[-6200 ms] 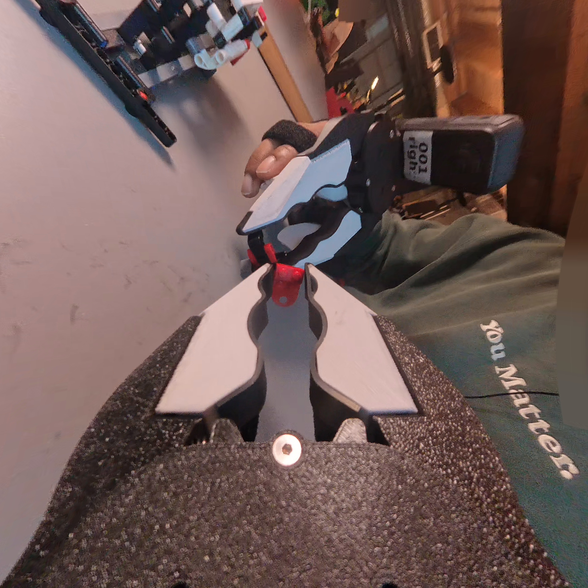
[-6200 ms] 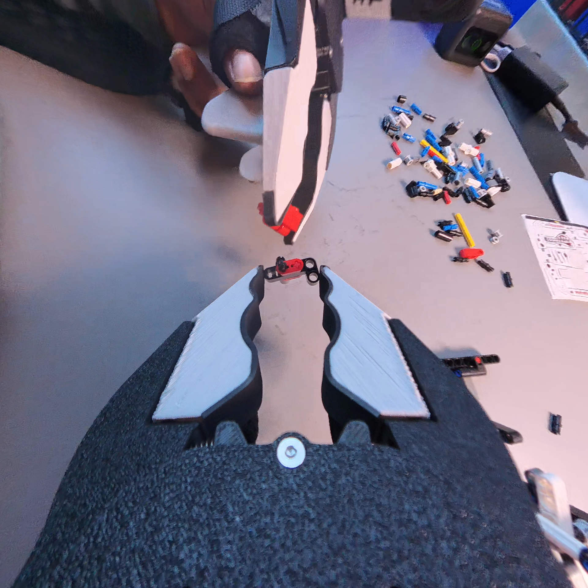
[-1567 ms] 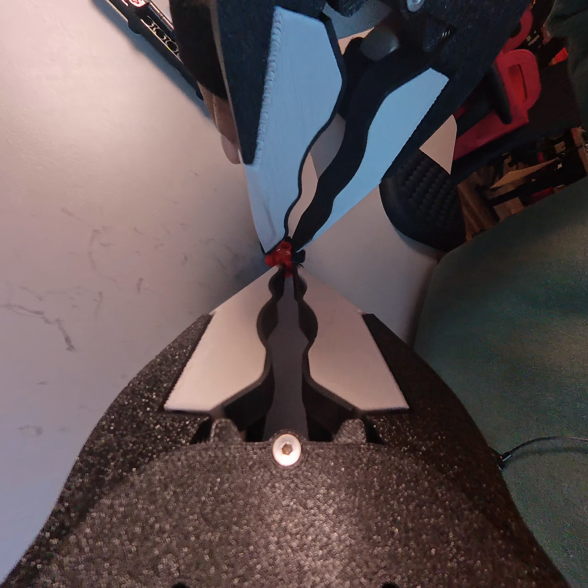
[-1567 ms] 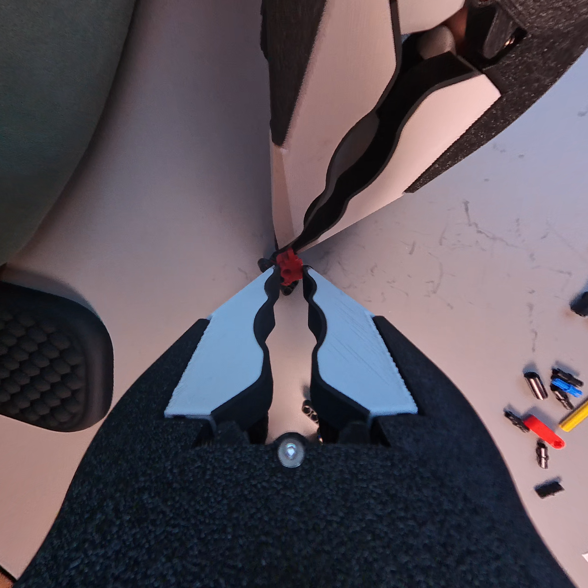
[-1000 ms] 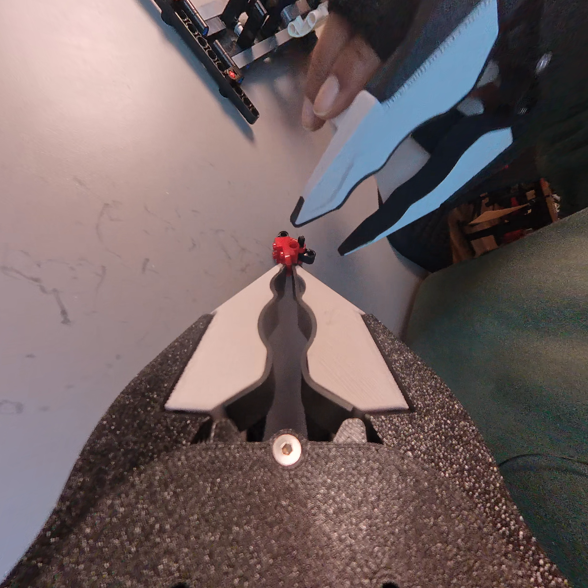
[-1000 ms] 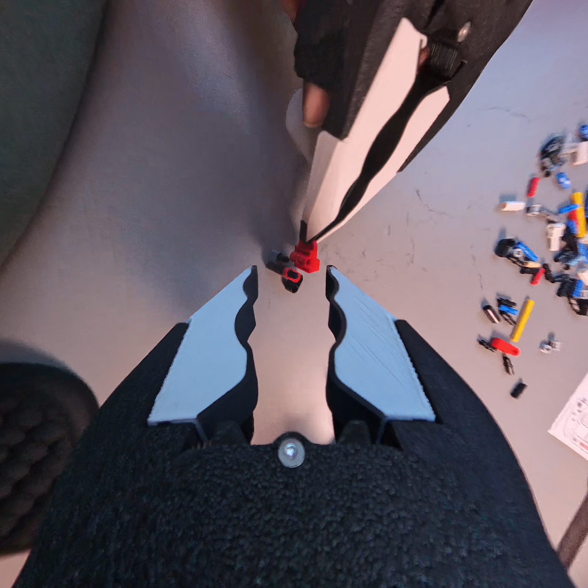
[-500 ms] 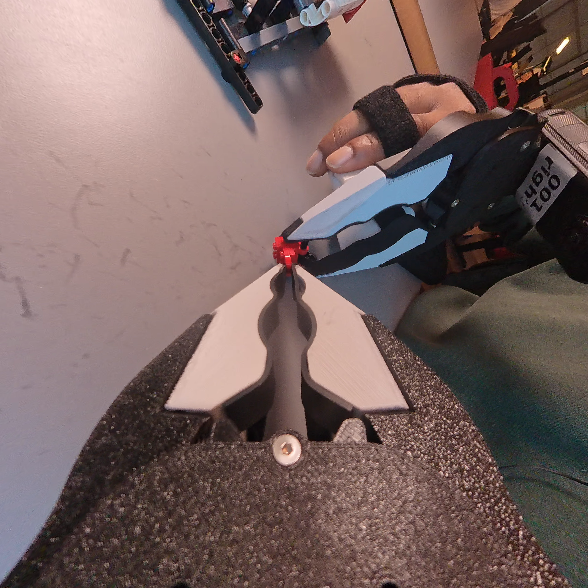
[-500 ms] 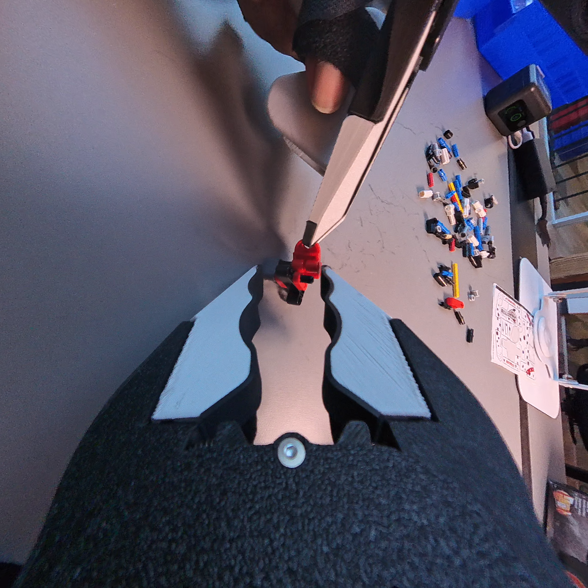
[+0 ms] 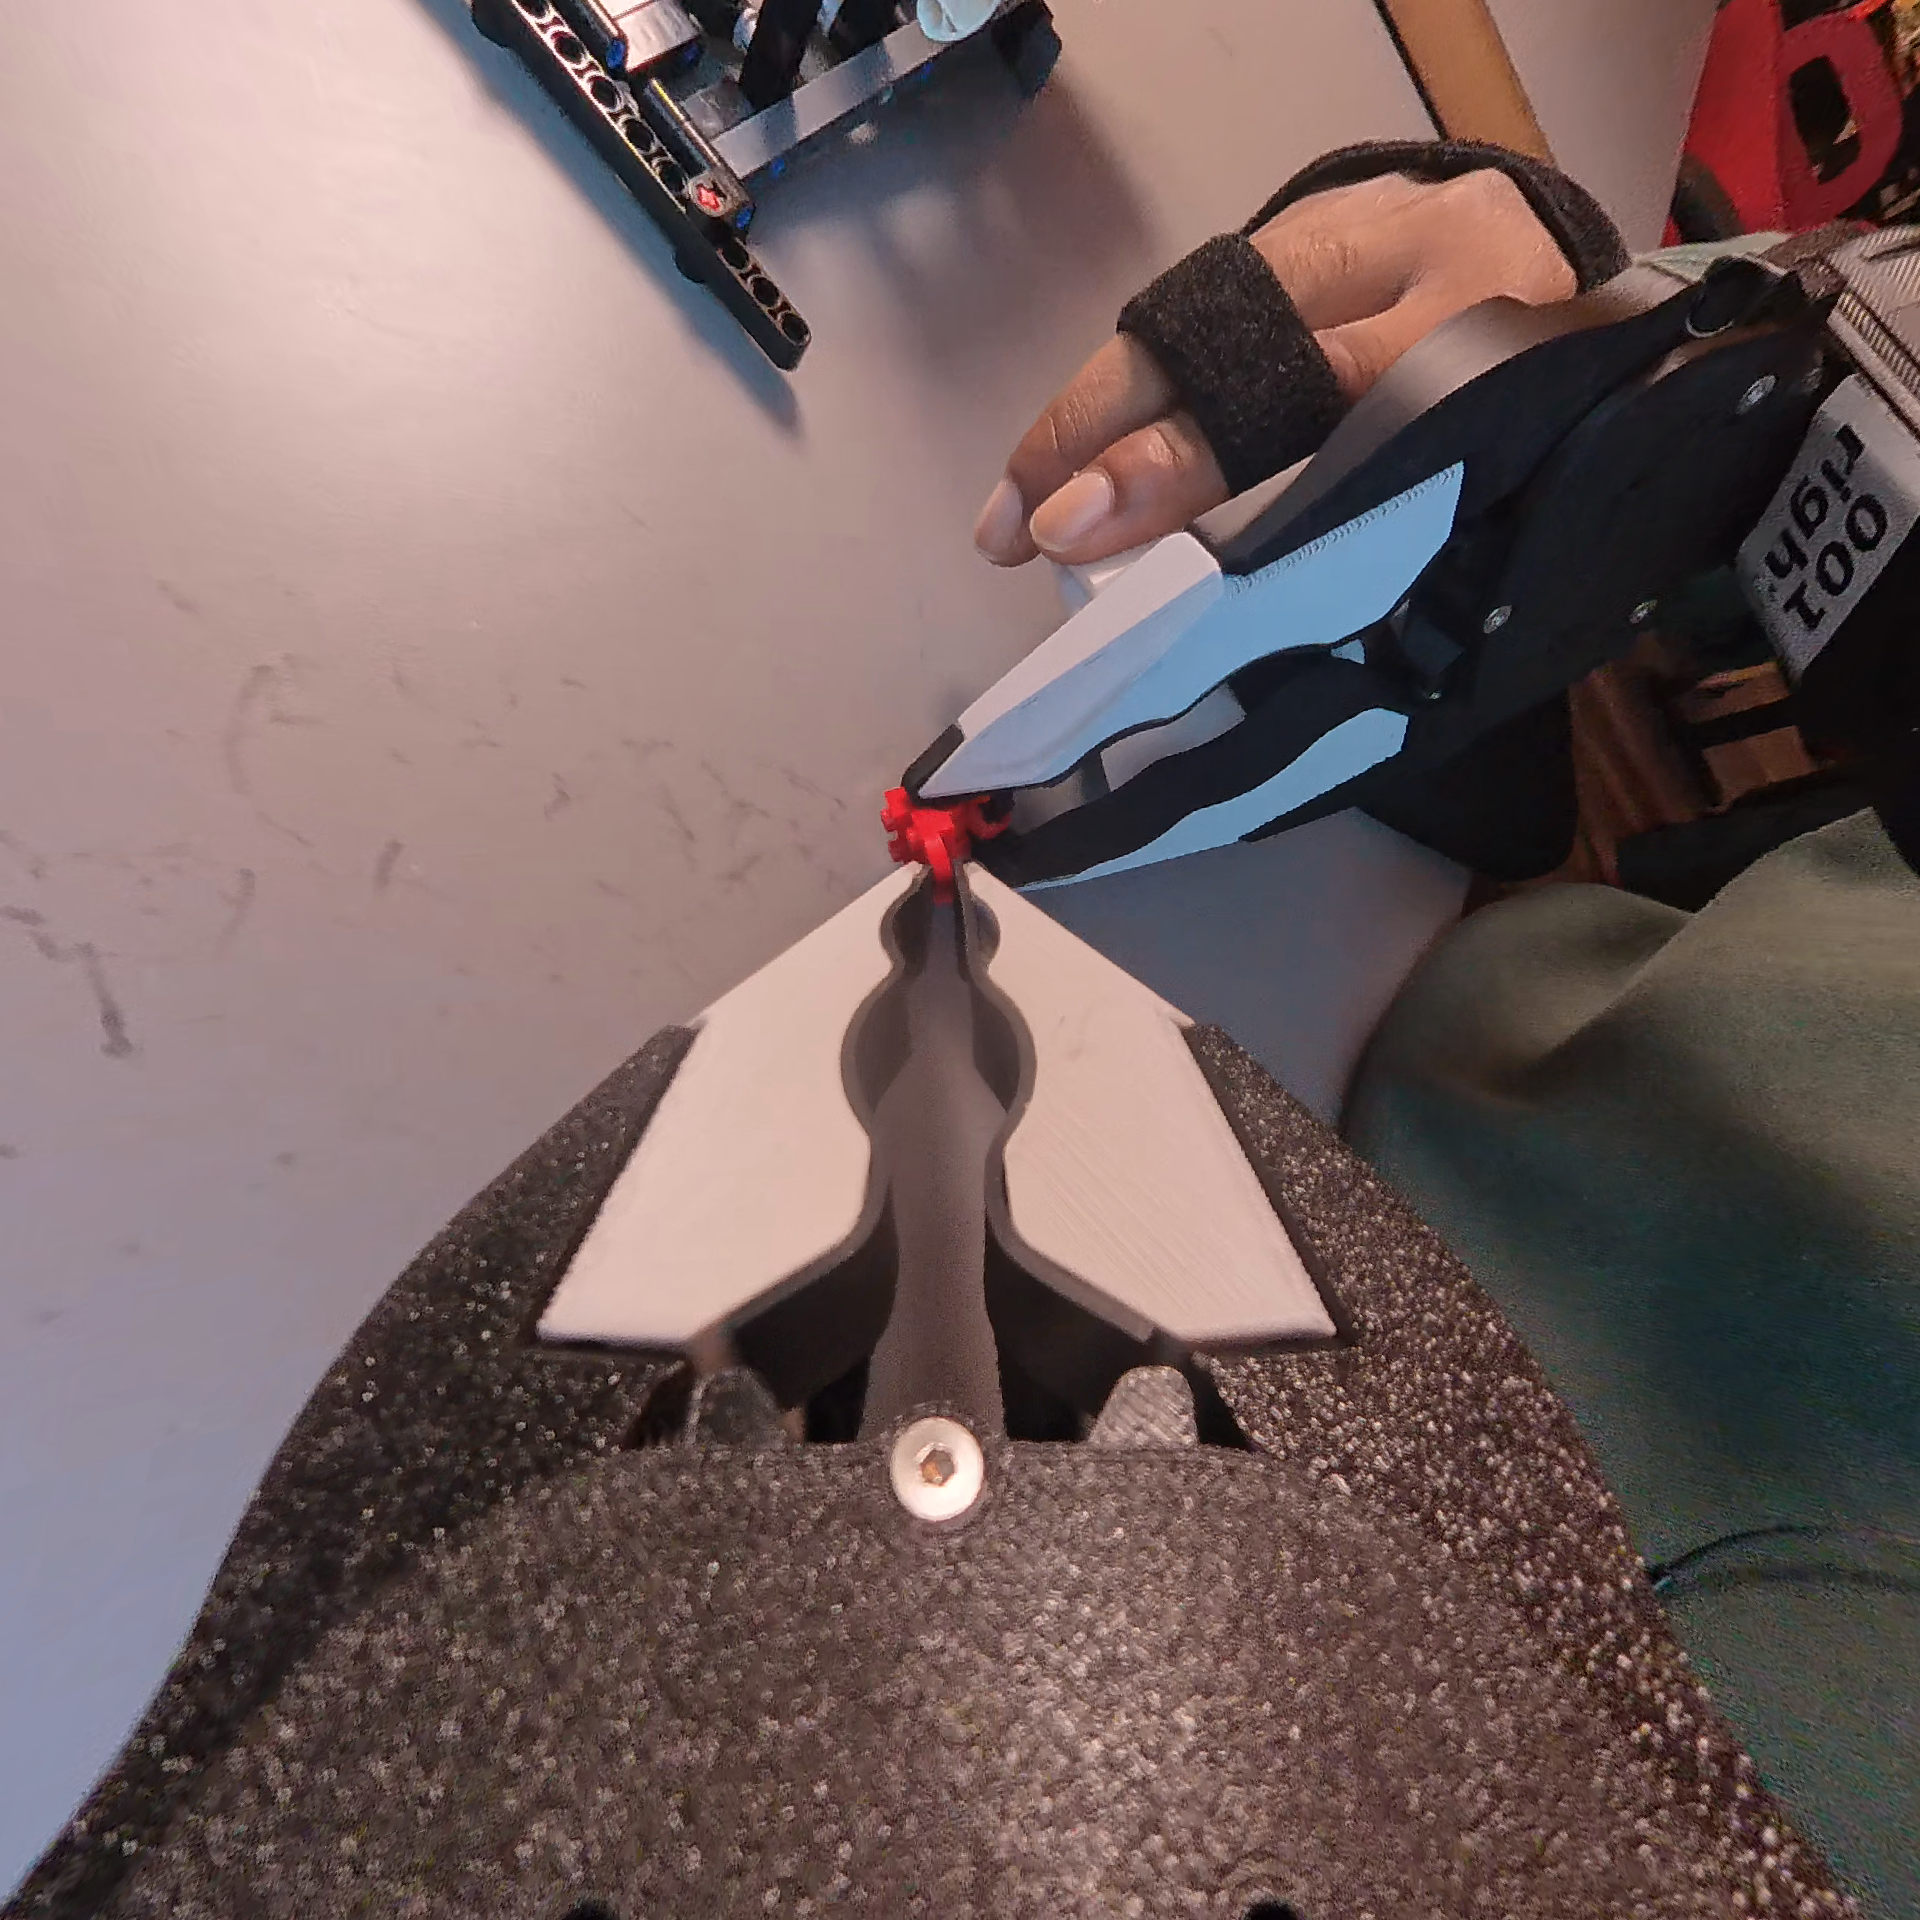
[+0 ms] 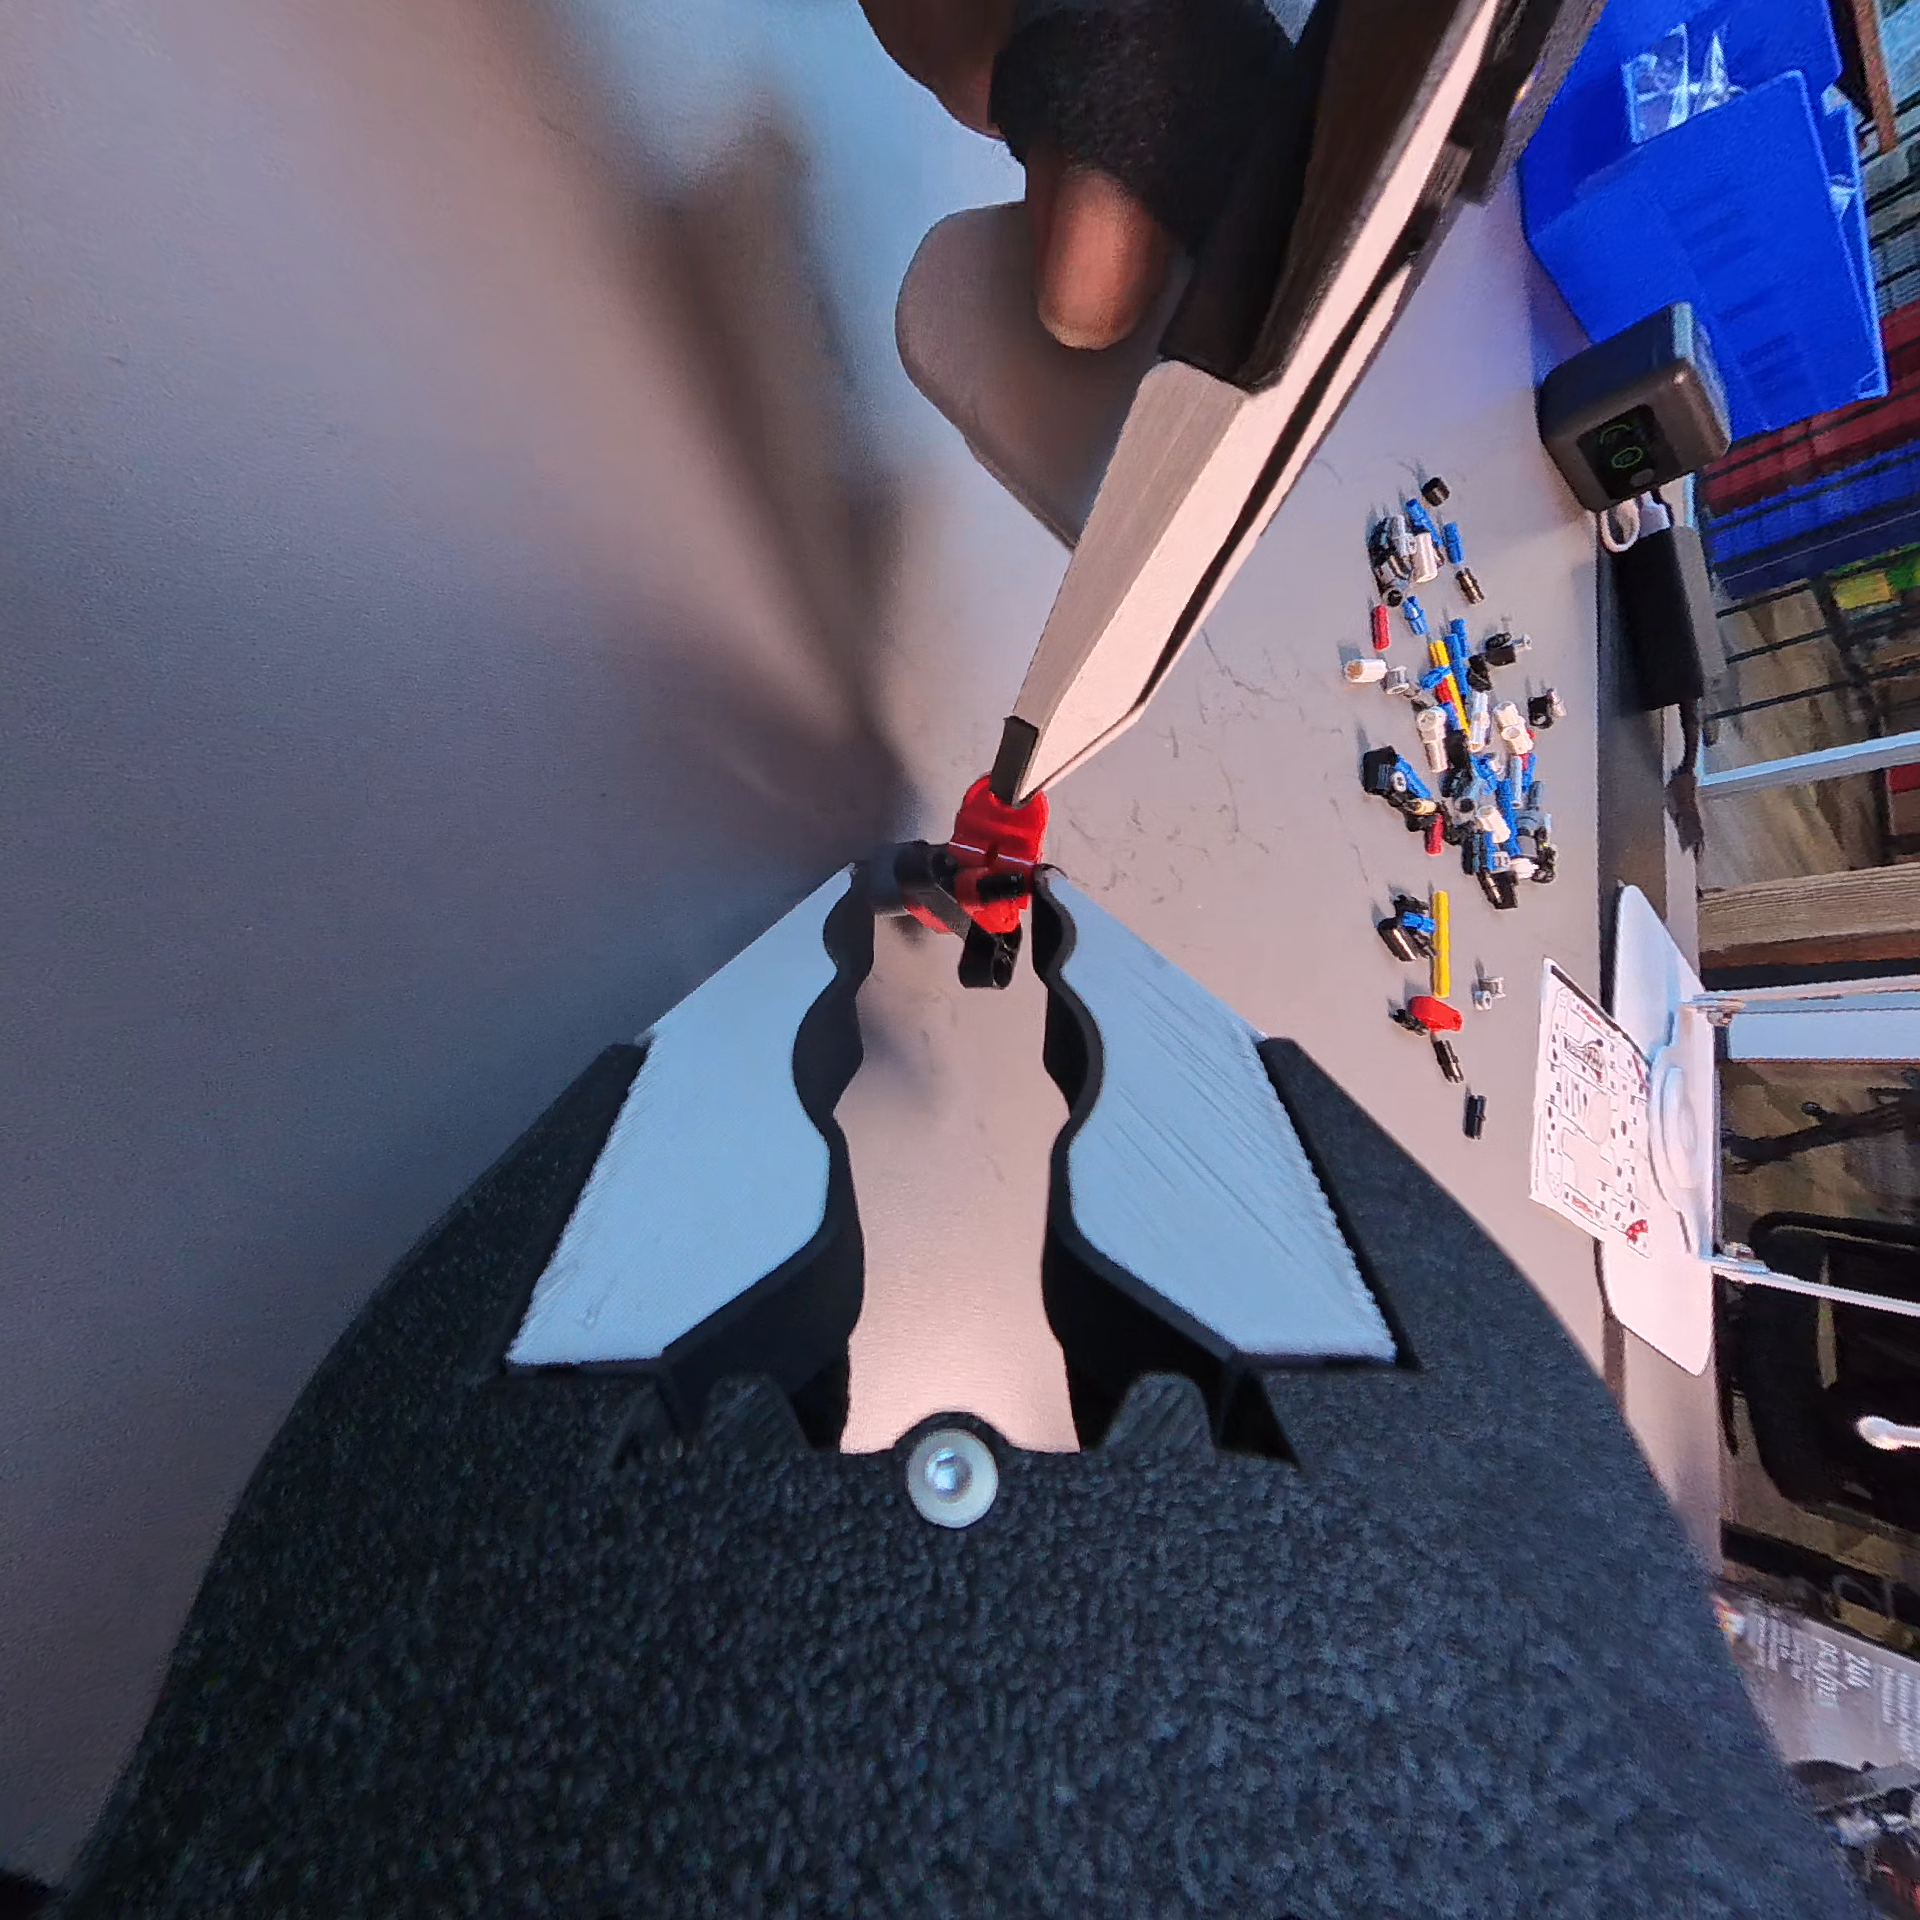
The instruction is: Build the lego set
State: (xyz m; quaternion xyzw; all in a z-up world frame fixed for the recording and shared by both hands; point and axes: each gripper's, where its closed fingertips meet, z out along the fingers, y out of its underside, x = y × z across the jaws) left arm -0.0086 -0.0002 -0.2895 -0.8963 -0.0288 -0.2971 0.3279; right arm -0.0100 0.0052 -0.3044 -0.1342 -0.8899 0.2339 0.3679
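Left wrist view shows the left hand-held gripper (image 9: 940,883) pinching a small red piece (image 9: 920,831); the right hand-held gripper (image 10: 945,883), spread, straddles its black connector (image 10: 987,951); the partly built frame (image 9: 727,135) and loose parts (image 10: 1455,707) on the bench (image 9: 364,623) suggest much remains.

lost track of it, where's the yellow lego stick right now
In the right wrist view, the yellow lego stick lies on the table's right side, just below the loose parts pile, beside a red piece.

The right gripper (image 10: 945,883) fills the lower frame, its jaws parted around a small red and black lego assembly (image 10: 982,868) at centre. From one o'clock the left gripper (image 10: 1013,774) reaches in, its tip pinching the red top piece. At three o'clock loose lego pieces (image 10: 1455,707) scatter over the grey table (image 10: 416,520), an instruction sheet (image 10: 1584,1122) just below them.
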